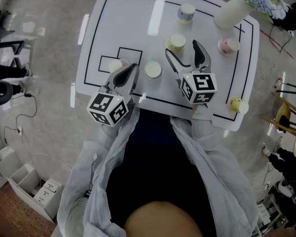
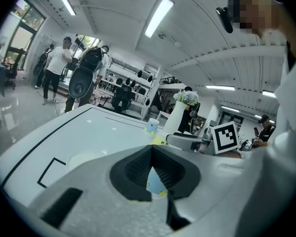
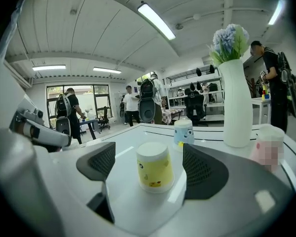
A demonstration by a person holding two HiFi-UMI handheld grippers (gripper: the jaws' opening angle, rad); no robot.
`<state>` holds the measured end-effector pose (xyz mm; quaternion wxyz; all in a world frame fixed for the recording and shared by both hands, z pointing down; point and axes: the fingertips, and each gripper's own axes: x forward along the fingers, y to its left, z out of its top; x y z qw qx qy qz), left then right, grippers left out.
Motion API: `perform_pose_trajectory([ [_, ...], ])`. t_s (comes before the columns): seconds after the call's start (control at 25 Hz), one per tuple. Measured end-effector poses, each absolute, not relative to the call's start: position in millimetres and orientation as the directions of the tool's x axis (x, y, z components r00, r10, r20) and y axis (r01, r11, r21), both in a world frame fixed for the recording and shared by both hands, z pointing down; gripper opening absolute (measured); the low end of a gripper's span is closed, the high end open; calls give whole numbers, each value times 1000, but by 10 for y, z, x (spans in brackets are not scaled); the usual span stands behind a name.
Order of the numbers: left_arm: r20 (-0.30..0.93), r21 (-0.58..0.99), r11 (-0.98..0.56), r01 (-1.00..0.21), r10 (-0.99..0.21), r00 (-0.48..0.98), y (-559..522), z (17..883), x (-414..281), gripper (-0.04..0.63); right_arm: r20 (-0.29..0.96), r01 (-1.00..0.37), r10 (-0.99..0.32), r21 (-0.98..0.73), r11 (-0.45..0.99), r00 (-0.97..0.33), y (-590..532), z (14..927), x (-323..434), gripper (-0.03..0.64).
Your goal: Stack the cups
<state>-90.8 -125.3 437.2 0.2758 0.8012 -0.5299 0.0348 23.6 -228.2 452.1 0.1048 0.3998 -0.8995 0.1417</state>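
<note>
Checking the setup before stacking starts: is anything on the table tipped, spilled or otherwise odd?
Nothing stands out. The yellow cup and blue cup stand rim-down on the table, the vase is upright, and nothing is spilled.

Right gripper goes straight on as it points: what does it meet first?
Likely the upside-down yellow cup, centred in line with the open fingers of the right gripper. The blue cup stands farther behind it. Exact gap unclear.

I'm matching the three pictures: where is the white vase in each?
Head view: white vase, top right.
Left gripper view: white vase at centre, above the jaws.
Right gripper view: white vase, right of centre.
Shared landmark: blue cup, just left of it.
</note>
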Motion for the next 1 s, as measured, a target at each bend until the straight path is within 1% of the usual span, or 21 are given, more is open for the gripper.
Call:
perform_pose_trajectory([
  [0.16,357,420,-285,-862,-821,445,-1315,4406,-911,-3,322,-755,-689,-170,633,-650,-2403,4662,173,423],
  [0.4,370,431,-290,-854,-807,461,-1375,4469,-912,-3,347,-748,-680,-108,655,-646,-2507,4757,66,405],
  [0.6,370,438,-293,-850,-803,467,-1393,4490,-922,-3,362,-761,-694,-74,645,-623,-2536,4787,83,336],
  [0.64,370,439,-293,-849,-802,468,-1388,4490,-928,-3,365,-764,-697,-67,642,-617,-2534,4787,90,285],
  [1.0,350,436,-300,-848,-812,467,-1333,4442,-973,-3,341,-773,-718,-43,633,-607,-2477,4621,160,278],
])
